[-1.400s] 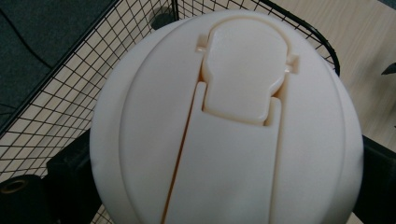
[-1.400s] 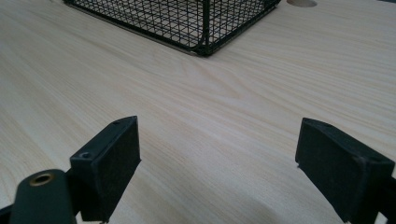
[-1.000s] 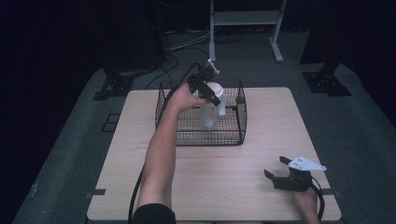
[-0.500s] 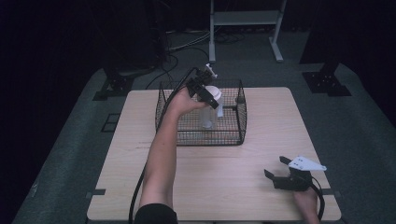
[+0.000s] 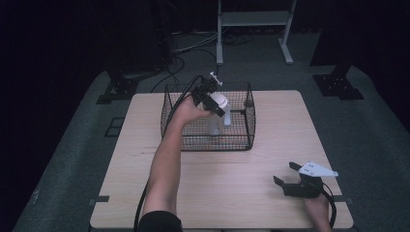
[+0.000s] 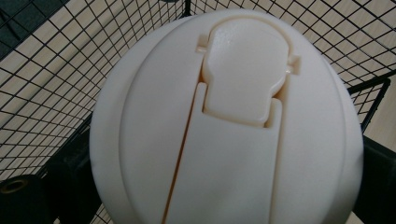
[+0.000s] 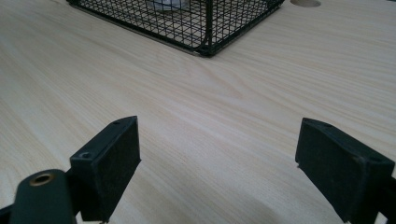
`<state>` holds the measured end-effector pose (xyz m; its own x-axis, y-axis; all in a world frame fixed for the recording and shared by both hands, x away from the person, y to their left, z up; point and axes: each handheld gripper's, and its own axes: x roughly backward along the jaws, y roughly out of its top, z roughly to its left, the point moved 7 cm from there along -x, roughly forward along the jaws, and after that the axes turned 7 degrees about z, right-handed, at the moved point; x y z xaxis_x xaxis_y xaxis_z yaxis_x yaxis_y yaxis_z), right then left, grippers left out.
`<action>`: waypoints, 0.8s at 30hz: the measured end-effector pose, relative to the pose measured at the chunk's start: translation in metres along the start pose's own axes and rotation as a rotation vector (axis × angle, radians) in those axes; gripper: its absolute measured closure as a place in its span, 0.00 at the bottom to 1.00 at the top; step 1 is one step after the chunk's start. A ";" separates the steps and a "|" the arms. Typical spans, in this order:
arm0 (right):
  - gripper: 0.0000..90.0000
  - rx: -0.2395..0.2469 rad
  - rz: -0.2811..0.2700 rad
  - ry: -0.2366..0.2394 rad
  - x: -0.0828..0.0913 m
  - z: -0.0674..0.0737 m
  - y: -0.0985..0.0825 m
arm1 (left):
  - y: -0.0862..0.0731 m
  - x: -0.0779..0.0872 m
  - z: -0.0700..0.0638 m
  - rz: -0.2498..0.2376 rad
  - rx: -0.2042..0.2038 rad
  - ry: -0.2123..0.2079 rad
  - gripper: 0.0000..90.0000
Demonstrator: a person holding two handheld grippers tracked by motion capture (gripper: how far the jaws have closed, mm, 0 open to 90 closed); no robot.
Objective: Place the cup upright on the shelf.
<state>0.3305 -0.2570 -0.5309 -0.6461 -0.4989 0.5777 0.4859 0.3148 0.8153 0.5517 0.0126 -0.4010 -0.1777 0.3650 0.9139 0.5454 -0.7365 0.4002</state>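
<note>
White plastic was what the left gripper view was looking at: a white plastic bottle with a flip-top cap [image 6: 229, 126] was seen from straight above, its hinged lid closed. From the high view, the bottle [image 5: 216, 113] was seen upright inside the black wire mesh basket [image 5: 249, 128] at the far middle of the table, with its cap level with or a little above the rim. Whether its base was resting on the basket floor could not be told.

The left gripper [image 5: 211, 95] was held at the bottle's cap, with the person's forearm stretched out over the near wall of the basket. Its jaws appeared clamped on the bottle just below the cap, and dark jaw pads were glimpsed at either side of the bottle in the left gripper view.

The right gripper [image 7: 219, 172] was parked low over the pale wooden table [image 5: 270, 159] at the near right corner, jaws spread wide with nothing between them, well apart from the basket.

The step in hand was judged to be the carrying of the bottle at the basket, either in or out; which one could not be told. A straight vertical move was called for next, the bottle being kept plumb so the mesh walls were cleared.
</note>
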 end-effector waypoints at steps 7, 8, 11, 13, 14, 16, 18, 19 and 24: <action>0.14 -0.001 0.002 -0.001 0.000 0.000 0.000 | -0.001 -0.001 -0.004 -0.006 -0.028 0.014 0.05; 0.14 0.000 0.002 -0.002 0.000 0.000 0.000 | -0.001 -0.002 -0.005 -0.004 -0.038 0.017 0.05; 0.14 -0.002 0.006 -0.005 -0.001 0.000 0.000 | -0.002 -0.001 -0.005 -0.011 -0.042 0.019 0.05; 0.14 -0.002 0.006 -0.007 -0.001 0.000 0.000 | -0.003 -0.002 -0.005 -0.024 -0.039 0.013 0.05; 0.14 -0.003 0.008 -0.007 -0.001 0.000 0.000 | -0.004 -0.002 -0.004 -0.028 -0.038 0.011 0.05; 0.14 -0.004 0.009 -0.009 -0.001 0.000 0.000 | -0.004 -0.002 -0.004 -0.035 -0.040 0.012 0.05; 0.14 -0.003 0.009 -0.009 -0.001 -0.001 0.000 | -0.004 -0.002 -0.004 -0.034 -0.044 0.014 0.05; 0.14 -0.003 0.009 -0.009 -0.001 -0.001 0.000 | -0.004 -0.002 -0.004 -0.034 -0.044 0.014 0.05; 0.14 -0.003 0.009 -0.008 -0.001 -0.001 0.000 | -0.006 -0.002 -0.005 -0.031 -0.033 0.009 0.04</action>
<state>0.3313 -0.2571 -0.5317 -0.6461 -0.4895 0.5856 0.4939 0.3167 0.8098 0.5450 0.0131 -0.4047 -0.2017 0.3827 0.9016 0.5126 -0.7432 0.4301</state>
